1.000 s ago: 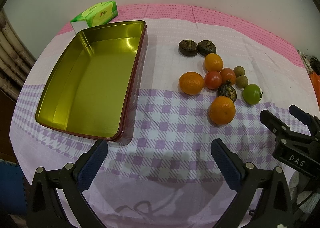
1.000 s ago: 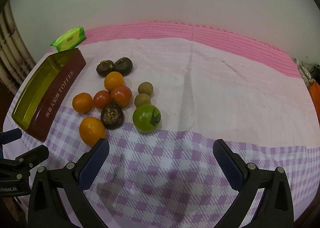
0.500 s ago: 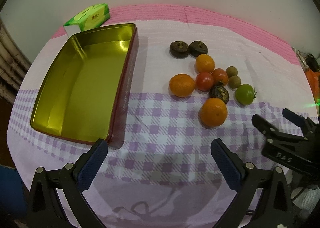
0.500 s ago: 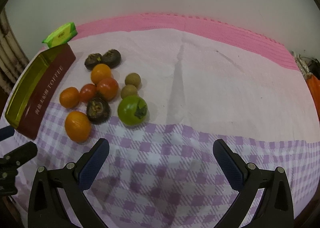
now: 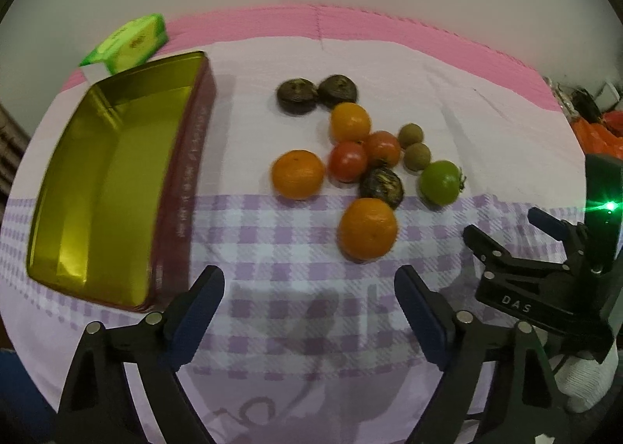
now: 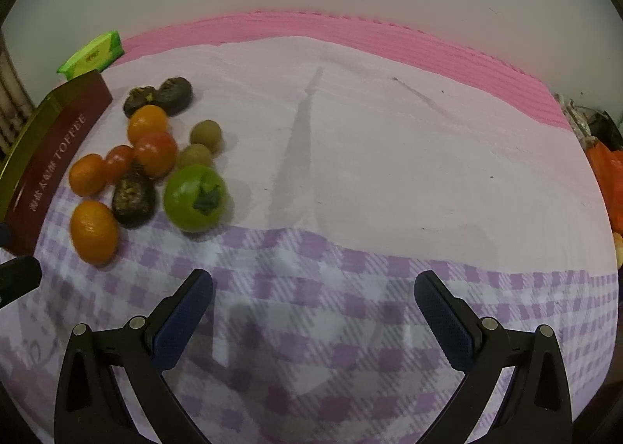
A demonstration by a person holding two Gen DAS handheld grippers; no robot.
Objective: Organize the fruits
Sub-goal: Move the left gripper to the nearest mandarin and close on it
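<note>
Narrowed lately: left hand-held gripper (image 5: 309, 294), jaws still apart, empty, tilted steeply down near round glossy oranges (image 5: 367, 229). Beside: gold-lined rectangular tin (image 5: 109, 187) on checked cloth (image 6: 350, 288). Right hand-held gripper (image 6: 313, 300) spread wide, empty.

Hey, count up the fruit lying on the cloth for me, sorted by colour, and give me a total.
Orange: 3
Red: 2
Green: 1
Dark brown, wrinkled: 3
Small tan-brown: 2
Total: 11, none in the tin.
</note>
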